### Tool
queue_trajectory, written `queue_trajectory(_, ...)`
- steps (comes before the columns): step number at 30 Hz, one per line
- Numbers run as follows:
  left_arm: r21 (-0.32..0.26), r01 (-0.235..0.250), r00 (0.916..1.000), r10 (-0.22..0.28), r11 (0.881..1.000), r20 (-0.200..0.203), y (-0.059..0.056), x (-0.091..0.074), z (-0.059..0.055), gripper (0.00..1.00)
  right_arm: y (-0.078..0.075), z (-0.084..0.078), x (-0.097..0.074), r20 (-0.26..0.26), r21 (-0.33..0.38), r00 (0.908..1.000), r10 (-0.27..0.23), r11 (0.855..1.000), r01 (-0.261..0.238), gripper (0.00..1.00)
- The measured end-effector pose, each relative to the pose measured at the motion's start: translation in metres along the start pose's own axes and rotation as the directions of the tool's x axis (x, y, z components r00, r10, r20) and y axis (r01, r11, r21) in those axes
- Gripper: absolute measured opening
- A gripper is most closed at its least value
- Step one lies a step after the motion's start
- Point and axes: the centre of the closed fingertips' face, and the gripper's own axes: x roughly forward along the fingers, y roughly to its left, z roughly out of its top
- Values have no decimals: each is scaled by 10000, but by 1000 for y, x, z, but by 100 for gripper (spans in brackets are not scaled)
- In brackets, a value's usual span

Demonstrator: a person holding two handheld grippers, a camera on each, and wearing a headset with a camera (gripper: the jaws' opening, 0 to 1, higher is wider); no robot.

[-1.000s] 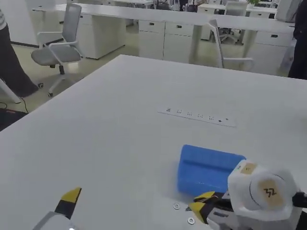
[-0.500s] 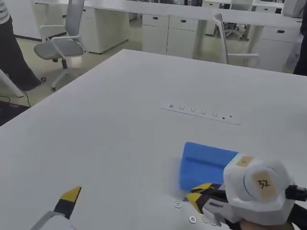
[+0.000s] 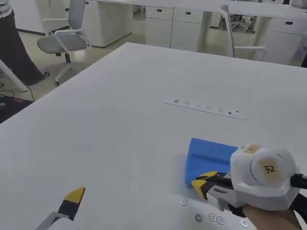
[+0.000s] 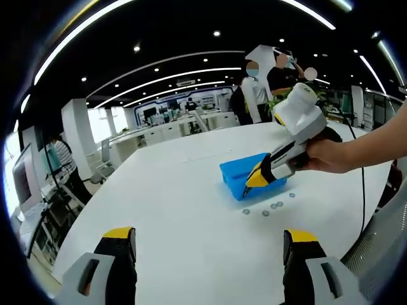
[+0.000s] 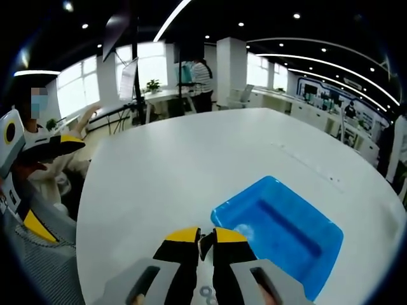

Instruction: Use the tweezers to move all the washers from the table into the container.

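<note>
The washers (image 3: 198,218) lie loose on the desk (image 3: 120,134), just beside the near edge of the blue container (image 3: 211,153). The right gripper (image 3: 199,184) hangs over them with its jaws nearly together, and the left gripper (image 4: 206,236) is wide and empty. A flat washer pinched off-centre may skid away, and a low jaw could shove the container.

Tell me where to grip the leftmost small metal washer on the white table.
Pinch the ring of the leftmost small metal washer, one tip through its hole, coming straight down: it lies flat on the white table, so its thin edge likely offers little.
</note>
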Motion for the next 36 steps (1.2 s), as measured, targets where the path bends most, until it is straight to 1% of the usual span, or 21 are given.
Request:
queue_trajectory(8,28,1,9999,0,10000,-119,0,0,-2,99,-2,0,3,34,67,10000,-5,10000,5,4)
queue_trajectory(12,71,-13,9999,14,10000,-134,0,0,-2,99,-4,0,4,73,294,10000,24,9996,-26,4)
queue_trajectory(19,153,-16,9999,18,9999,-166,-1,0,-3,98,-4,1,1,123,371,9999,71,9993,-75,4)
queue_trajectory(27,180,-61,9998,64,9998,-202,1,1,-4,98,-7,1,1,203,815,9997,102,9966,-118,4)
queue_trajectory(30,201,-72,9997,77,9998,-217,1,1,-4,98,-3,1,2,149,815,9996,219,9964,-230,4)
queue_trajectory(33,207,-90,9997,95,9997,-241,1,1,-5,98,5,-1,0,3,526,9995,324,9981,-323,4)
queue_trajectory(36,213,-118,9996,124,9997,-265,2,1,-5,98,12,-7,-4,-265,228,9988,407,9989,-401,4)
